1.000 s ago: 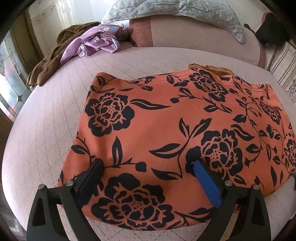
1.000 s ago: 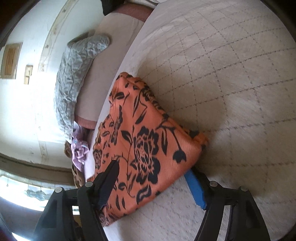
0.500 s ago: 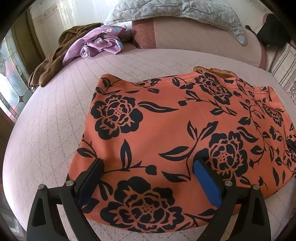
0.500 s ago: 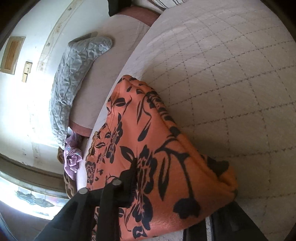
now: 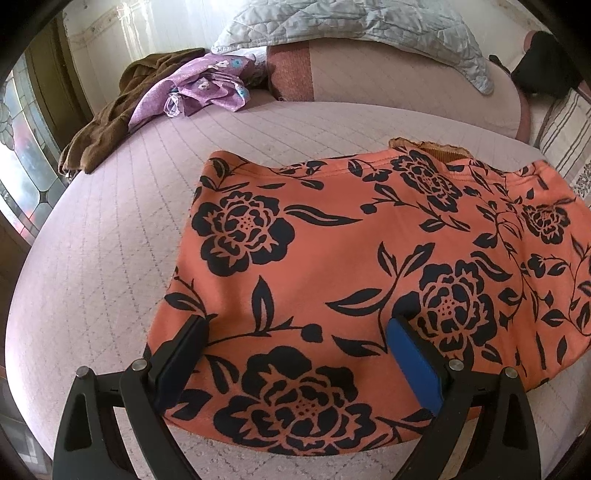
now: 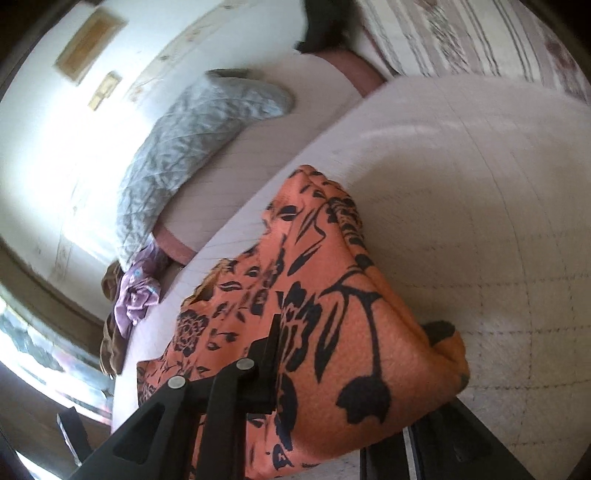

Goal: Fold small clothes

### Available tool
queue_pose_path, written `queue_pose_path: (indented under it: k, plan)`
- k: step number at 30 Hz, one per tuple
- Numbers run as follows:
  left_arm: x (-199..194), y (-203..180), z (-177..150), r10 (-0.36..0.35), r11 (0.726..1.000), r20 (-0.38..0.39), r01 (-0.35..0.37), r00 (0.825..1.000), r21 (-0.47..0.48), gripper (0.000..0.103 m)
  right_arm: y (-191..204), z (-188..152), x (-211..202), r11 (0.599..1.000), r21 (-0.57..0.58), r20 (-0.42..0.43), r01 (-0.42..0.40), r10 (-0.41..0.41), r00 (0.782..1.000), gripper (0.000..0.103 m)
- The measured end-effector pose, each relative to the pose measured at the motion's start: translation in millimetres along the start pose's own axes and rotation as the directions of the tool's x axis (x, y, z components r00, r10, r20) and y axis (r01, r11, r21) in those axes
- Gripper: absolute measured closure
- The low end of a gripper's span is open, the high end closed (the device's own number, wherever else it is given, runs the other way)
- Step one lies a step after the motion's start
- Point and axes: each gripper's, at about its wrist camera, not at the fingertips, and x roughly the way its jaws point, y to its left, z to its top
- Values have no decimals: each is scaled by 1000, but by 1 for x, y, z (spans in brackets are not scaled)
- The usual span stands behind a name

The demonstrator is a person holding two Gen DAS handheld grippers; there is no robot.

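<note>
The right claw (image 6: 343, 398), whose jaws have just been closing, pinches a bunched corner of the orange floral garment (image 5: 332, 280) lying mid-bed (image 5: 92, 258), while the left claw (image 5: 295, 332) hovers wide above its near edge, so the thick bunch may slip free and the fold skew.

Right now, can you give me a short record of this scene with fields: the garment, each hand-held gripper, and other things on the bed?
garment: orange garment with black flowers, lying mostly flat on the quilted bed cover
left hand-held gripper: open, fingers over the near edge of the garment
right hand-held gripper: jaws just closed on a bunched corner of the garment, corner lifted
far corner: brown garment and purple floral garment, unfolded
head of bed: grey quilted pillow
</note>
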Motion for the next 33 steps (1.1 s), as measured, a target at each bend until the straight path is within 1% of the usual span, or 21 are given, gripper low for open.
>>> queue_pose_path:
  k: [3, 7, 11, 16, 21, 24, 27, 30, 31, 32, 33]
  plan:
    - [-2, 3, -1, -3, 1000, 5, 3, 1000, -4, 5, 23, -3, -9, 998, -65, 23, -13, 14, 1000, 84]
    - [-5, 8, -1, 3, 1000, 14, -3, 1000, -7, 5, 58, -12, -19, 985, -171, 38, -31, 38, 999, 84]
    - [-9, 21, 0, 3, 999, 16, -3, 1000, -40, 5, 91, -23, -27, 968, -246, 38, -57, 69, 997, 84]
    - [-18, 50, 2, 16, 995, 31, -13, 999, -101, 5, 128, -39, -27, 956, -274, 15, -107, 116, 993, 84]
    - [-20, 94, 3, 85, 984, 4, -83, 996, -158, 5, 169, -63, -14, 945, -279, -48, -173, 166, 985, 84]
    - [-17, 130, 2, 124, 967, -34, -128, 992, -222, 5, 195, -85, 0, 938, -273, -110, -213, 190, 976, 84]
    - [-22, 169, -2, 165, 936, -49, -172, 985, -306, 5, 218, -113, 19, 930, -276, -176, -244, 201, 964, 84]
    - [-25, 205, -6, 197, 897, -58, -204, 979, -393, 5, 234, -143, 50, 939, -246, -264, -241, 175, 949, 84]
    - [-25, 210, -6, 195, 890, -59, -202, 979, -408, 5, 238, -153, 62, 942, -240, -299, -237, 160, 941, 83]
    - [-26, 215, -7, 189, 884, -60, -197, 980, -425, 5, 240, -160, 71, 942, -241, -325, -235, 150, 934, 80]
    - [-26, 218, -9, 182, 880, -60, -190, 981, -435, 5, 242, -167, 79, 943, -249, -342, -221, 128, 931, 79]
